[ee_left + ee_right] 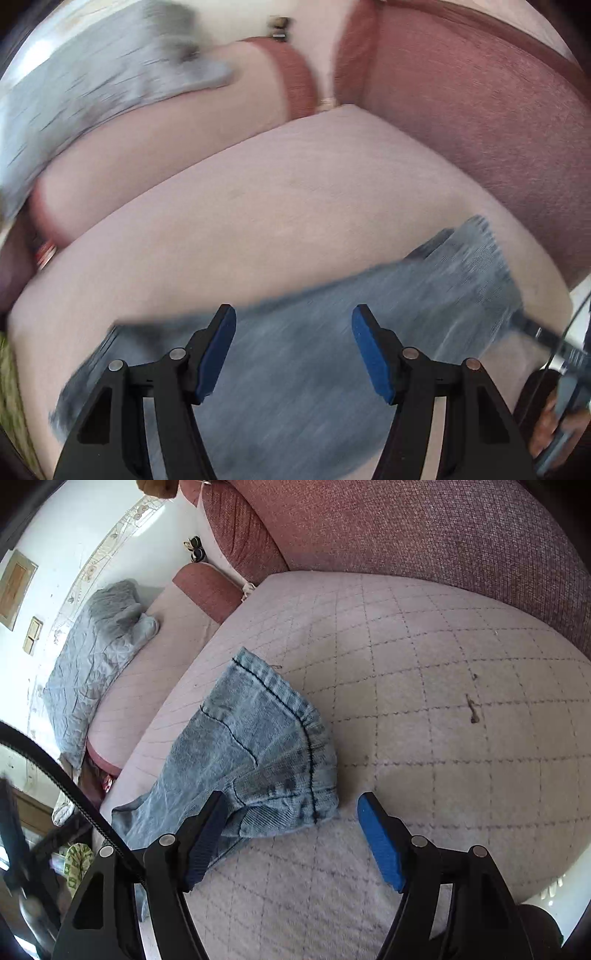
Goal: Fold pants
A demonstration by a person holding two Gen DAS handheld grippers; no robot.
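Observation:
Light blue denim pants (255, 746) lie on a pale quilted sofa seat (443, 701), the elastic waistband toward the sofa back. My right gripper (291, 838) is open just above the seat at the waistband's near corner, holding nothing. In the blurred left wrist view the pants (295, 369) spread under my left gripper (293, 354), which is open and empty above the cloth.
A reddish-brown sofa backrest (424, 528) rises behind the seat. A grey quilted blanket (92, 657) lies on the neighbouring seat at the left. The other gripper and hand show at the right edge of the left wrist view (561, 398). A black cable (74, 794) crosses at the left.

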